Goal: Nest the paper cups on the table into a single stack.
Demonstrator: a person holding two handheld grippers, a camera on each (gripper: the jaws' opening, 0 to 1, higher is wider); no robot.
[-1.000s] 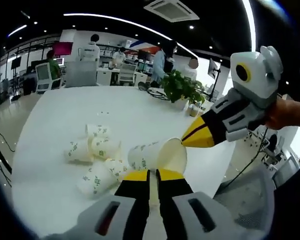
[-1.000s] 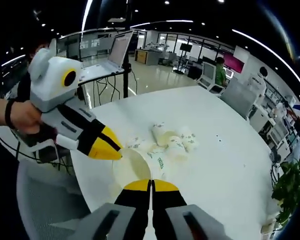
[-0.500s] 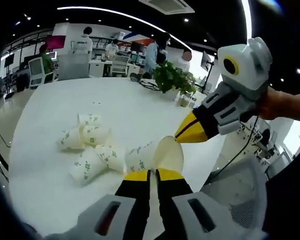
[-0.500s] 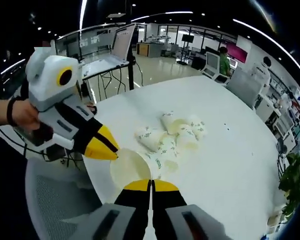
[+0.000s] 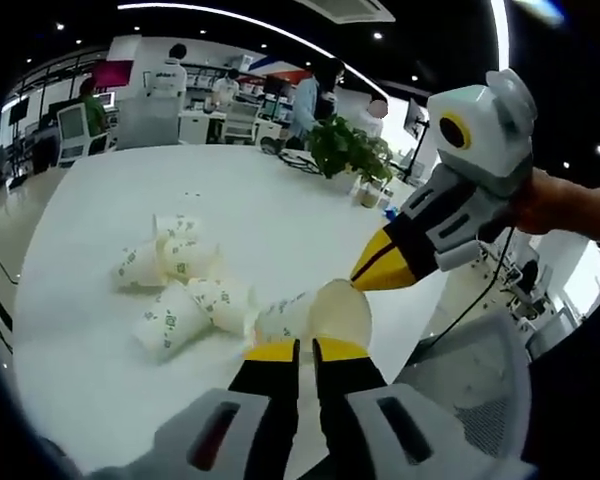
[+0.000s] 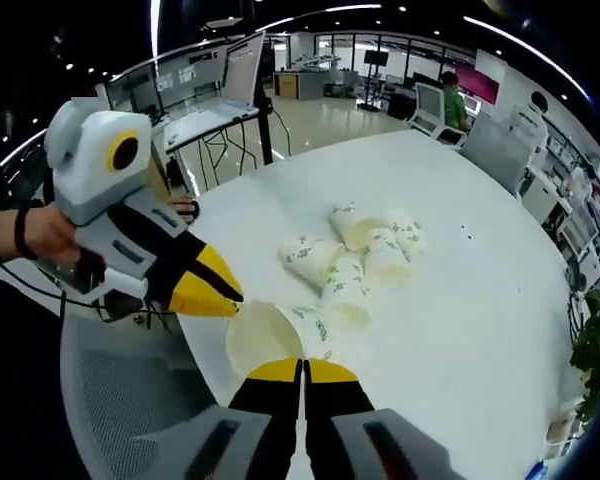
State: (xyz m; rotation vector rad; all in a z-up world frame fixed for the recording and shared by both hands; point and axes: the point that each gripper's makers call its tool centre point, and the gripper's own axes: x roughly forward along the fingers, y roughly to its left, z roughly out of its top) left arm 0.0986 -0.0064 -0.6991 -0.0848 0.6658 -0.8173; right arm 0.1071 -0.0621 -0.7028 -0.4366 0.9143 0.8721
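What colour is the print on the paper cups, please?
Green print on white paper cups, clearest in the left gripper view.

One paper cup (image 5: pixel 315 315) lies on its side at the near edge of the desk (image 5: pixel 250 215), between both tongs. A cluster of cups (image 5: pixel 180 285) lies farther in on the desk, with a potted plant (image 5: pixel 345 160) at the far edge.

Paper cups (image 5: pixel 190 300) — matt white, green print; surface (image 5: pixel 260 215) — smooth, white, faint sheen; claw (image 5: pixel 298 352) tips — yellow plastic.

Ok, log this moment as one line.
left gripper: shut on held cup | right gripper: shut on same rim | loose cups: lying on table
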